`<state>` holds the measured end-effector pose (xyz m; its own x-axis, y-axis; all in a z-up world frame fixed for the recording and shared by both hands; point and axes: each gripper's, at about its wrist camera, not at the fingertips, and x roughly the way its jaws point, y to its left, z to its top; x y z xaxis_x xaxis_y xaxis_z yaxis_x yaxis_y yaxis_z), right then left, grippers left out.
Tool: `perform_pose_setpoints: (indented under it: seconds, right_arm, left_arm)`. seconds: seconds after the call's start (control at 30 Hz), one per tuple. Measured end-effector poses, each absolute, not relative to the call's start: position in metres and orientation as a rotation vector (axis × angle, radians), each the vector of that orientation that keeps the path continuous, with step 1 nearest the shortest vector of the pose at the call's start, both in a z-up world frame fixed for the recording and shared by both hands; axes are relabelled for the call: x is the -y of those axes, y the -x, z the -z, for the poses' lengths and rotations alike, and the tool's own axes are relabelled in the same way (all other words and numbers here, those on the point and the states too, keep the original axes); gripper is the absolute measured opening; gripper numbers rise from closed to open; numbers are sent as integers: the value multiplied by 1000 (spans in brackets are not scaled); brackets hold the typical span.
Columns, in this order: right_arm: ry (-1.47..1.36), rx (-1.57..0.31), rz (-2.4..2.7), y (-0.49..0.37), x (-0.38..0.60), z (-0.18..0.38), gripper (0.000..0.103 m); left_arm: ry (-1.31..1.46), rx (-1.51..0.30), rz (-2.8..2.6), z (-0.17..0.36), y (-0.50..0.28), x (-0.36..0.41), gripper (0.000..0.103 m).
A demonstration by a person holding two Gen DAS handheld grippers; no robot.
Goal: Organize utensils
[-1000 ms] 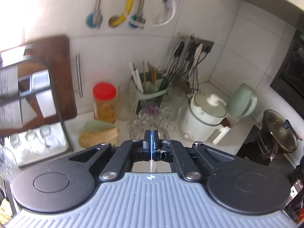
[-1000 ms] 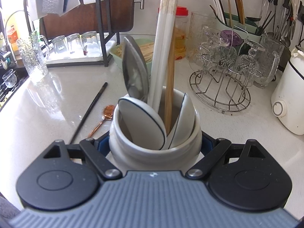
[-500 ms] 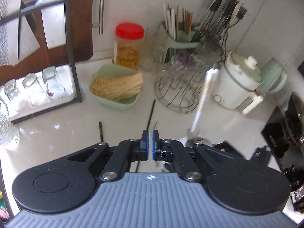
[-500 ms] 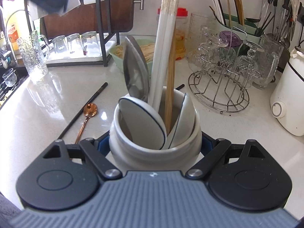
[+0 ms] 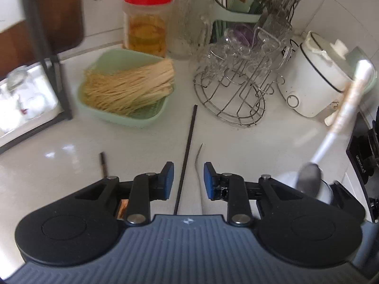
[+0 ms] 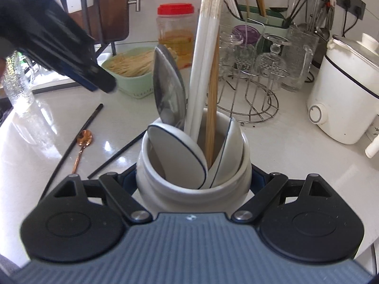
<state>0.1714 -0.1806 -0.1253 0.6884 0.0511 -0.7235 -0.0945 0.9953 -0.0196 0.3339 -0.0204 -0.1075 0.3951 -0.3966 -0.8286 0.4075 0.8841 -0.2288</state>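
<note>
Left gripper [image 5: 188,181], jaws just opening, straddled a black chopstick [image 5: 187,156] at lower centre, pads not touching; right gripper [image 6: 193,179] clamped the crock [image 6: 191,182].

You see a glossy glazed ceramic crock [image 6: 193,184], a polished metal spoon [image 6: 169,90], matt wooden chopsticks [image 6: 212,108] and a shiny stone-like counter [image 6: 296,149] (copper-toned teaspoon [image 6: 83,146] gleams).

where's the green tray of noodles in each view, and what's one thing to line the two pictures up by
Left wrist: green tray of noodles at upper left, beyond the open left gripper.
Right wrist: tray left of centre, behind the white utensil crock.
Shared landmark: red-lidded jar, just behind the tray.
</note>
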Motion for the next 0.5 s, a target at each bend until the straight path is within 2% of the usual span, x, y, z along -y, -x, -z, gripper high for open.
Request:
perform_pose_setpoints:
  seconds: [0.5]
  right_arm:
    - [59, -824, -87, -174, 182, 124, 91]
  left_arm:
    - [-120, -1113, 607, 173, -373, 81, 30]
